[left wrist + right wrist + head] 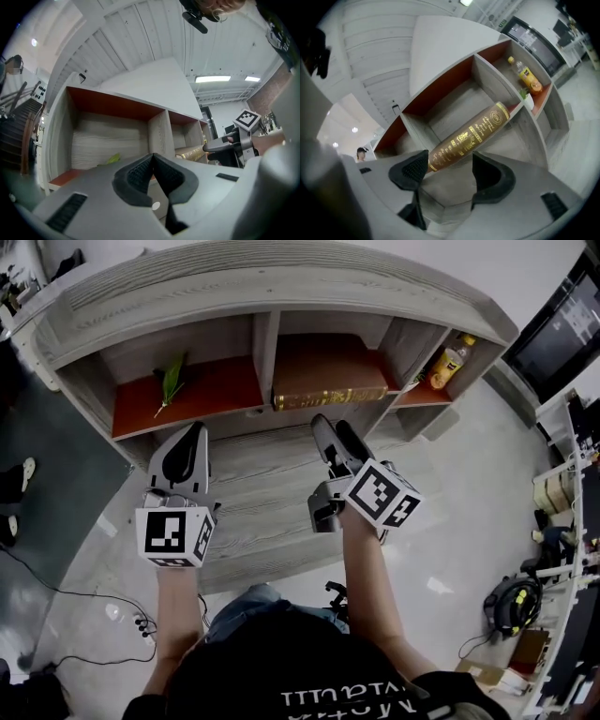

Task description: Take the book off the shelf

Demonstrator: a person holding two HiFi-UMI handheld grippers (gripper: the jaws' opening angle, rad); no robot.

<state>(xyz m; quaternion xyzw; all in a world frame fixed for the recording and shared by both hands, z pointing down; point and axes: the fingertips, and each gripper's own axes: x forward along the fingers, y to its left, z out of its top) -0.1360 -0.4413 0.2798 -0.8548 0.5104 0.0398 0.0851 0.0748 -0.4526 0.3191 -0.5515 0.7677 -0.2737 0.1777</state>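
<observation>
Your right tool (pixel 449 165) has its jaws set wide with nothing between the pads. It points level at the book (pixel 468 135), whose gilt spine shows just beyond the jaw tips and appears not yet touched. Your left tool (pixel 153 165) has its jaws together and carries nothing; it is in front of the left compartment. The book lies flat at the front edge of the middle compartment of the shelf (pixel 281 282), spine outward. A green leafy item (pixel 172 381) lies in the left compartment, and a bottle (pixel 448 362) stands in the right one. Judged status: approach stage, no grasp made. Remaining steps: close the right tool on the spine, then draw the book clear of the shelf.
</observation>
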